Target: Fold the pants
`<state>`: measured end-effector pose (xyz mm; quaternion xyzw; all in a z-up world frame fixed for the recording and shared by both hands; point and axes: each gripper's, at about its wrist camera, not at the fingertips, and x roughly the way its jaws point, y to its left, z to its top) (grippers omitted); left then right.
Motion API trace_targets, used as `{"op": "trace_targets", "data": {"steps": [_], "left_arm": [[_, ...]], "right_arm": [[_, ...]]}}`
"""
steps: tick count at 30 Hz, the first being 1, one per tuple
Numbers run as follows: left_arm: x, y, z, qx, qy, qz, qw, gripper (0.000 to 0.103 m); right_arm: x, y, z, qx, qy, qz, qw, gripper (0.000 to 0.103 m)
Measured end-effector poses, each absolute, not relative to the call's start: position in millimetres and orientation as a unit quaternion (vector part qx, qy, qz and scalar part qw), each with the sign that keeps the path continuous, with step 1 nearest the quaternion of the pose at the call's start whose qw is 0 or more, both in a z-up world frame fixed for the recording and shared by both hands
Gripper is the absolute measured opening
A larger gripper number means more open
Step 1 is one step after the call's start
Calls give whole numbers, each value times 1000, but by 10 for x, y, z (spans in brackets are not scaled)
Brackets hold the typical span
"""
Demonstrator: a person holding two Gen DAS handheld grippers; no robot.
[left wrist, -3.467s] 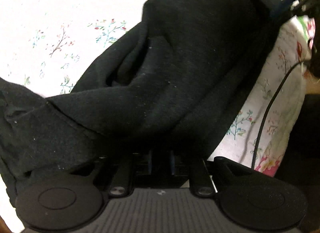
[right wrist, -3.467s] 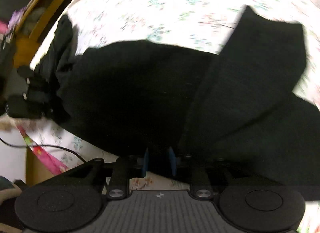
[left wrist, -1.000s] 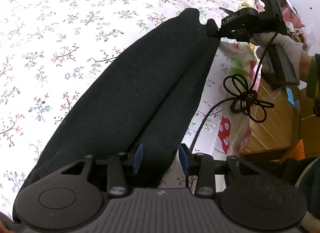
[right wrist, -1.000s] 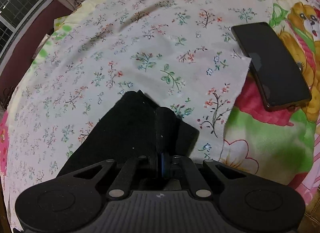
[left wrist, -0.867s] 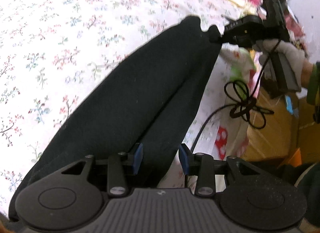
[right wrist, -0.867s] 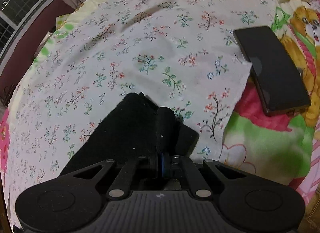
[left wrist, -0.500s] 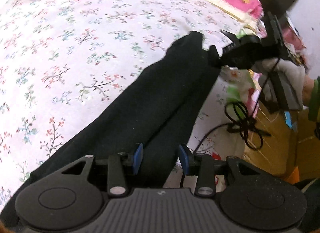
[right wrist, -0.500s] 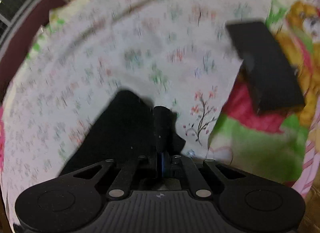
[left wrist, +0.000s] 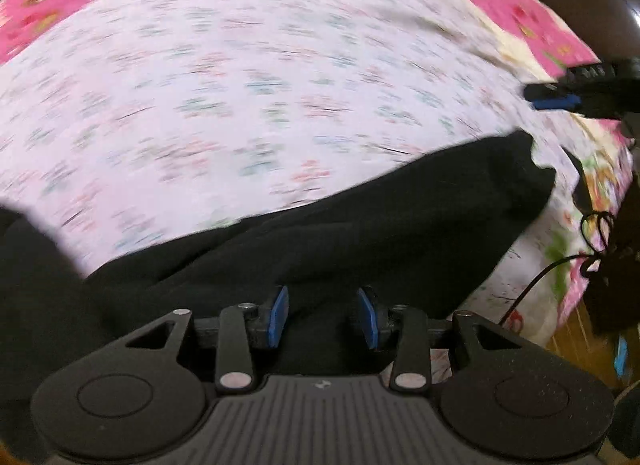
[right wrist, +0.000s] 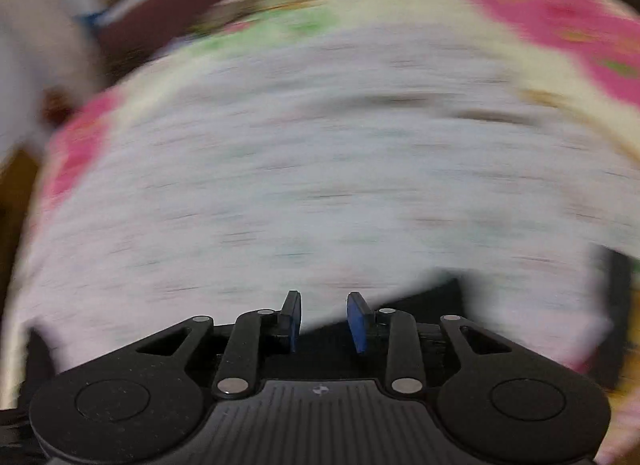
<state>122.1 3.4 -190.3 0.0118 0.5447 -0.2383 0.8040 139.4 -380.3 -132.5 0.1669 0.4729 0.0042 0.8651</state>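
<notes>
- The black pants [left wrist: 360,225] are seen lying on the bed, spread over a white floral sheet [left wrist: 240,85], as a long band that runs from the lower left of the left wrist view to a blunt end at the right.
- The left gripper [left wrist: 323,317] is seen directly above the pants with its blue pads [left wrist: 278,317] set apart; dark cloth fills the gap between them, but whether the pads press on it cannot be told.
- The right gripper [right wrist: 323,321] has just been opened: its jaws stand slightly apart, nothing is held between them, and the pants are released.
- In the right wrist view only a dark corner of the pants [right wrist: 420,301] is seen, just beyond the fingertips and a little to the right; everything else there is heavily blurred.
- In the left wrist view the right gripper [left wrist: 560,99] is seen at the right edge, above the end of the pants and clear of the cloth.
- A pink-flowered cover [left wrist: 520,5] is seen under the sheet at the far edge of the bed.
- A black cable [left wrist: 560,265] is seen hanging at the right side of the bed.
</notes>
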Motion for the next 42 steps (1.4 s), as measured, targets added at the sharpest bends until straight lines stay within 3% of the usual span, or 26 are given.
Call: {"op": "trace_targets", "data": {"steps": [5,13,25,31,32,34,35,42], "left_arm": [[1008,822,-1725,-16,520,-176,835,47],[896,1944,-1951,-41,514,-105,850,47],[862,2558,-2362,-112,511,-92,847,47],[857,2660,-2409,-113,506,-99,849,47],[849,2673,-2429,-115,506,-98,849,47],[845,2685,-2427,-116,505,-99,849,47],[789,2660,-2360,-114,504,-98,850,47],[632,2752,-2283,-132,510,-77,847,48]], "right_arm": [[1899,-2319,-1541,208,498,210,815,22],[2636,-185,-2186,145,546,367,739,27],[2793,851,-2463,46,579,408,704,34],[2906,939,-2448,27,554,410,724,34],[2932,989,-2509,28,563,414,715,33],[2939,1060,-2575,27,576,422,700,10],[2933,1065,-2549,24,579,419,699,7],[2810,1068,-2041,75,562,431,702,0]]}}
